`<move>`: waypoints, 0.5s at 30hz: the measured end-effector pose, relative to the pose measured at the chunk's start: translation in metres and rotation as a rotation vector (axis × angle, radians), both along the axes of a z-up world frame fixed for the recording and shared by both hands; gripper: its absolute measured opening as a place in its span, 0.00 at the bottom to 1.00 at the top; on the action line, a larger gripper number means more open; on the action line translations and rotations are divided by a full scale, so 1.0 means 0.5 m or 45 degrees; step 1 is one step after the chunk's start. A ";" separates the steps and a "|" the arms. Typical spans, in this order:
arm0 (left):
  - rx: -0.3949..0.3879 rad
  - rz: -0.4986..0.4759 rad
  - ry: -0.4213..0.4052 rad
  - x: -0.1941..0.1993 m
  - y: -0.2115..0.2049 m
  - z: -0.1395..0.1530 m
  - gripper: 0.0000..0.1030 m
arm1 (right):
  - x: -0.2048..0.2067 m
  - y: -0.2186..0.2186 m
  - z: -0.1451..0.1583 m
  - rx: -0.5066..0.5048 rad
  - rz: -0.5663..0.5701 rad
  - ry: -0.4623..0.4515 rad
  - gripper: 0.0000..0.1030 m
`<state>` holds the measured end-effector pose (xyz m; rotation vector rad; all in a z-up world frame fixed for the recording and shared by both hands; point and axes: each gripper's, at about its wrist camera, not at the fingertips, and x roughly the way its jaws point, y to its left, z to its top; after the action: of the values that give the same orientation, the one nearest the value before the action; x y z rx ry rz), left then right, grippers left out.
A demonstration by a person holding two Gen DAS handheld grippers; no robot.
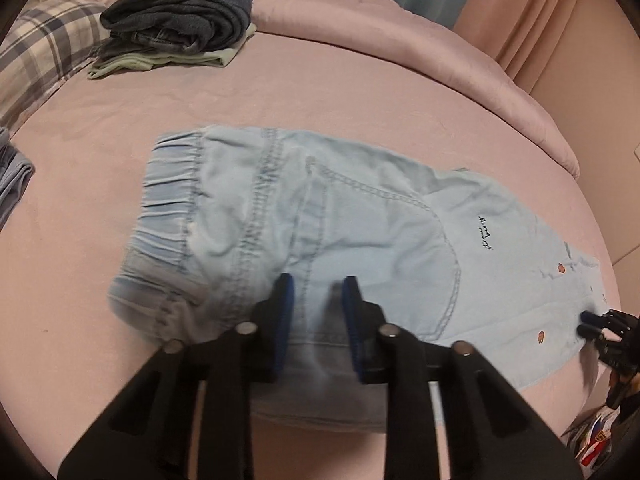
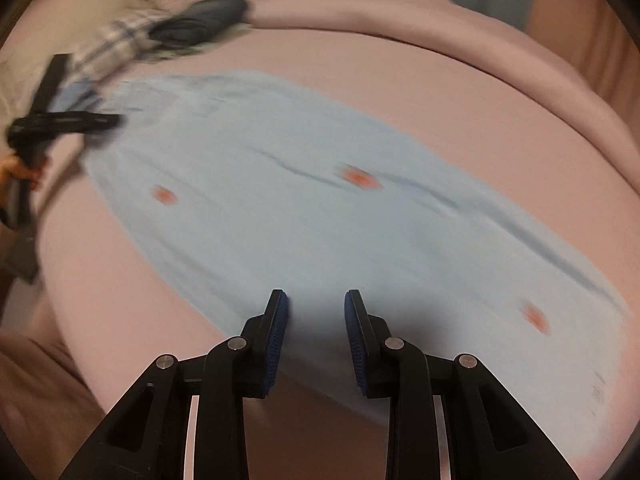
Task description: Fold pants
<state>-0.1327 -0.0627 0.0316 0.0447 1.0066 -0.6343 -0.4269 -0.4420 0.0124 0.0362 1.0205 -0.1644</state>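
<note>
Light blue pants [image 1: 360, 220] lie flat on the pink bed [image 1: 80, 260], with the elastic waistband at the left and the legs running right. Small orange patches dot the legs. My left gripper [image 1: 318, 292] hovers over the near edge by the seat, its jaws apart, with nothing pinched. In its own blurred view my right gripper [image 2: 316, 304] stands open over the pants [image 2: 300, 200] at the near edge of a leg. The right gripper [image 1: 587, 323] also shows at the leg end, and the left gripper [image 2: 114, 120] shows at the far left.
A pile of folded dark clothes [image 1: 180, 20] sits at the back left beside a plaid pillow [image 1: 40, 52]. Another folded blue garment [image 1: 12, 176] lies at the left edge. A rolled pink duvet [image 1: 400, 40] borders the back. A hand [image 2: 16, 172] holds the left tool.
</note>
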 end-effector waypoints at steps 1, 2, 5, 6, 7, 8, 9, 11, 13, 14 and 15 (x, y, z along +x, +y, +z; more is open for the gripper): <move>0.012 0.009 -0.003 0.006 -0.002 0.000 0.22 | -0.024 -0.040 0.000 -0.012 -0.074 0.013 0.28; 0.000 0.007 0.007 0.010 0.000 0.001 0.22 | -0.048 -0.079 -0.002 -0.016 -0.147 0.027 0.28; 0.006 0.018 0.016 0.006 -0.009 0.002 0.22 | -0.129 -0.211 0.000 0.005 -0.418 0.046 0.28; 0.025 0.019 0.011 0.004 -0.011 0.004 0.22 | -0.149 -0.245 0.005 -0.034 -0.508 0.072 0.28; 0.038 0.022 0.008 -0.002 -0.018 0.011 0.24 | -0.162 -0.266 0.012 -0.067 -0.586 0.096 0.28; 0.049 0.026 0.001 -0.012 -0.021 0.020 0.31 | -0.169 -0.279 0.021 -0.086 -0.643 0.109 0.28; 0.060 0.027 -0.021 -0.018 -0.029 0.031 0.35 | -0.170 -0.282 0.035 -0.122 -0.682 0.106 0.28; 0.061 0.006 -0.070 -0.037 -0.046 0.051 0.43 | -0.143 -0.256 0.060 -0.130 -0.638 0.038 0.28; 0.010 -0.046 -0.084 -0.040 -0.083 0.073 0.45 | -0.083 -0.207 0.079 -0.063 -0.505 -0.054 0.29; -0.018 -0.075 -0.079 -0.040 -0.102 0.081 0.49 | -0.053 -0.187 0.082 -0.028 -0.445 -0.082 0.30; -0.042 -0.103 -0.073 -0.039 -0.124 0.086 0.51 | -0.016 -0.166 0.082 0.022 -0.377 -0.107 0.30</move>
<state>-0.1521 -0.1249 0.0748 0.0743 0.9425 -0.7199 -0.4349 -0.5250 0.0533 0.2087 0.9287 -0.4209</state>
